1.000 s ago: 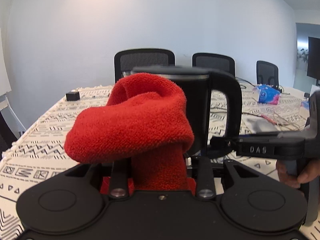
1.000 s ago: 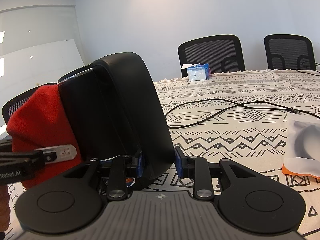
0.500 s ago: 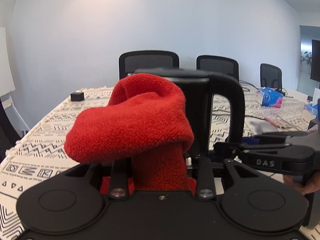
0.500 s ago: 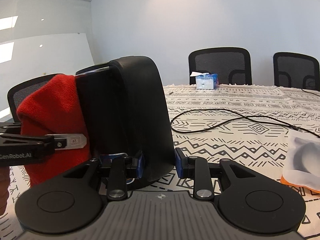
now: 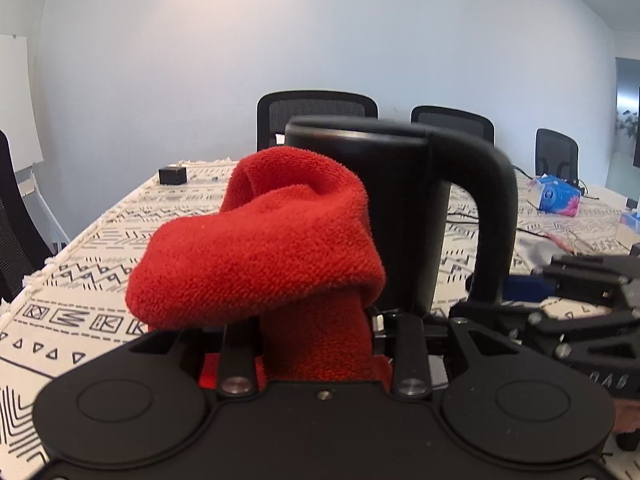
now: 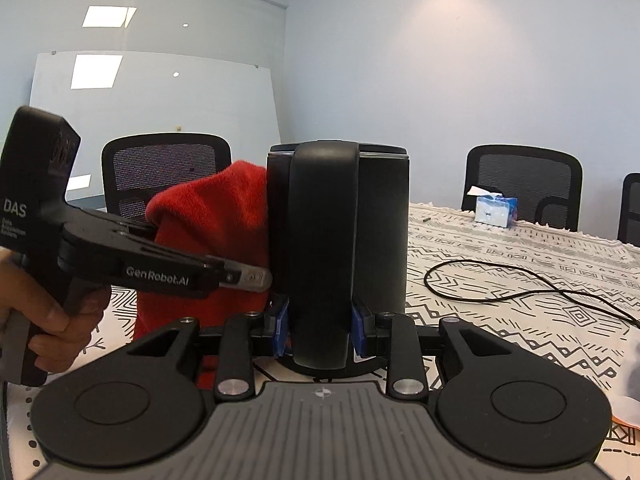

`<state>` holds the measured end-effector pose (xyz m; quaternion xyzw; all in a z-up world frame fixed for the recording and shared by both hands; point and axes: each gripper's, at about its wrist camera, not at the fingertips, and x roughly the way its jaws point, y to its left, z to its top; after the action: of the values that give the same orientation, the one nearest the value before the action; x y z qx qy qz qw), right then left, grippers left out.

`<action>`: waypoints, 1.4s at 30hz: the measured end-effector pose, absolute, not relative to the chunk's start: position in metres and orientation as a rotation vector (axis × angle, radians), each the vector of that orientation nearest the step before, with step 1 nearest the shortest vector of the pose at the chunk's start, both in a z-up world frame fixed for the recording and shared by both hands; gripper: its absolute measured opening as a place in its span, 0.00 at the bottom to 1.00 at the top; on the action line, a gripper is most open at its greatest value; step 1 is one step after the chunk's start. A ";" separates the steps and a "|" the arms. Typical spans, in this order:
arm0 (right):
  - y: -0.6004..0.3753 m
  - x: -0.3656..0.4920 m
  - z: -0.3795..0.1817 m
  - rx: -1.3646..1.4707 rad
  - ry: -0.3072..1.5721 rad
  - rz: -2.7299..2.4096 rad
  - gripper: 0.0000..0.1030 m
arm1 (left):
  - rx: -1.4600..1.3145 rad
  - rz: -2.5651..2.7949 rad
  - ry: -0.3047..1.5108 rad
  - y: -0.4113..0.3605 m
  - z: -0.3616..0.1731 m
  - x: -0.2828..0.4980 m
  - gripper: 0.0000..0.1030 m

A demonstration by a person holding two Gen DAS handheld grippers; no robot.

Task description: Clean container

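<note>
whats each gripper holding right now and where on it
The right gripper is shut on the black container, clamping the lower part of its handle. The left gripper is shut on the red cloth, pinching its bunched lower end.

I am in a room with plain pale walls. A long table has a white cloth with black zigzag shapes. Black chairs stand at the far side, by the wall. A whiteboard hangs on the left wall, and ceiling lights shine on it. A black cord lies on the table to the right.
</note>
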<state>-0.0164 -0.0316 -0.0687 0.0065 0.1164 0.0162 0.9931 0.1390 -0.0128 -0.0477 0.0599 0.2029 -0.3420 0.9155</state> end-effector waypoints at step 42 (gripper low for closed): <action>0.035 -0.024 -0.028 -0.067 0.142 0.185 0.15 | -0.009 -0.595 0.293 0.090 -0.037 0.066 0.33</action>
<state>-0.0237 0.0353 -0.0280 -0.0333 0.0708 0.0924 0.9926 0.0665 0.0895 -0.0369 -0.0046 0.1438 -0.2920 0.9455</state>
